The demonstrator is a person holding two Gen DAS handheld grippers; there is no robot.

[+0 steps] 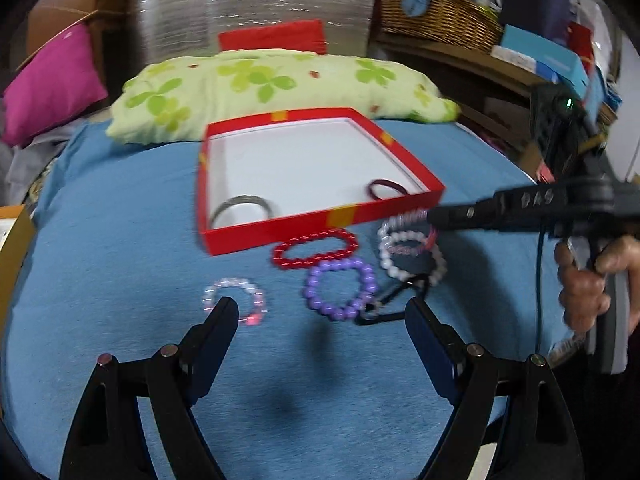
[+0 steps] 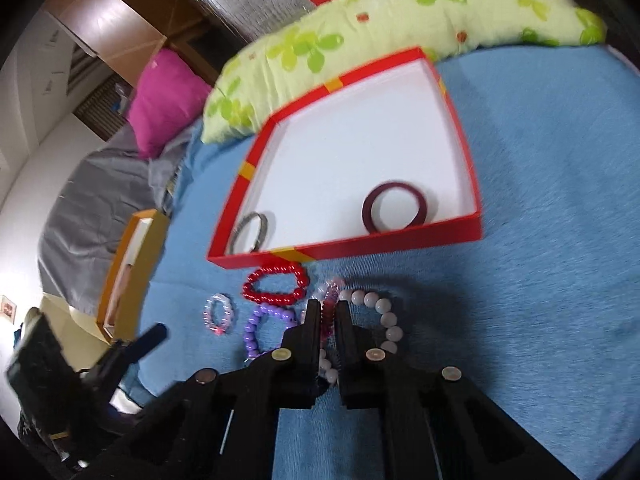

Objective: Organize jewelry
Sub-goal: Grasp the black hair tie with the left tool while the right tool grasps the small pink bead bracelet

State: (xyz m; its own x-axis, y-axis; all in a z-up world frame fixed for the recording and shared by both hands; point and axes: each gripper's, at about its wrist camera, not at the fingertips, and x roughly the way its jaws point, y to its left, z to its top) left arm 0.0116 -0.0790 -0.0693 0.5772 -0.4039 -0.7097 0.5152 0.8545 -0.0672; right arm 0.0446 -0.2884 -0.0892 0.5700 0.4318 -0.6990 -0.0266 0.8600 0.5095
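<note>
A red box (image 1: 276,230) (image 2: 400,240) with a white floor lies on the blue cloth. In it are a silver bangle (image 1: 240,204) (image 2: 252,232) and a maroon bangle (image 1: 386,188) (image 2: 394,206). In front of it lie a red bead bracelet (image 1: 314,248) (image 2: 276,284), a purple one (image 1: 340,288) (image 2: 260,328), a clear pink one (image 1: 236,298) (image 2: 218,314), a white bead bracelet (image 1: 412,254) (image 2: 380,312) and a black cord (image 1: 384,308). My left gripper (image 1: 320,316) is open and empty, low over the cloth. My right gripper (image 2: 329,312) (image 1: 436,214) is shut on a pink-red spiral bracelet (image 2: 330,306).
A green flowered pillow (image 1: 280,84) (image 2: 360,36) lies behind the box. A pink cushion (image 1: 52,84) (image 2: 164,96) is at the left. A wicker basket (image 1: 436,16) and boxes stand on shelves at the right. An orange box (image 2: 128,272) sits at the cloth's left edge.
</note>
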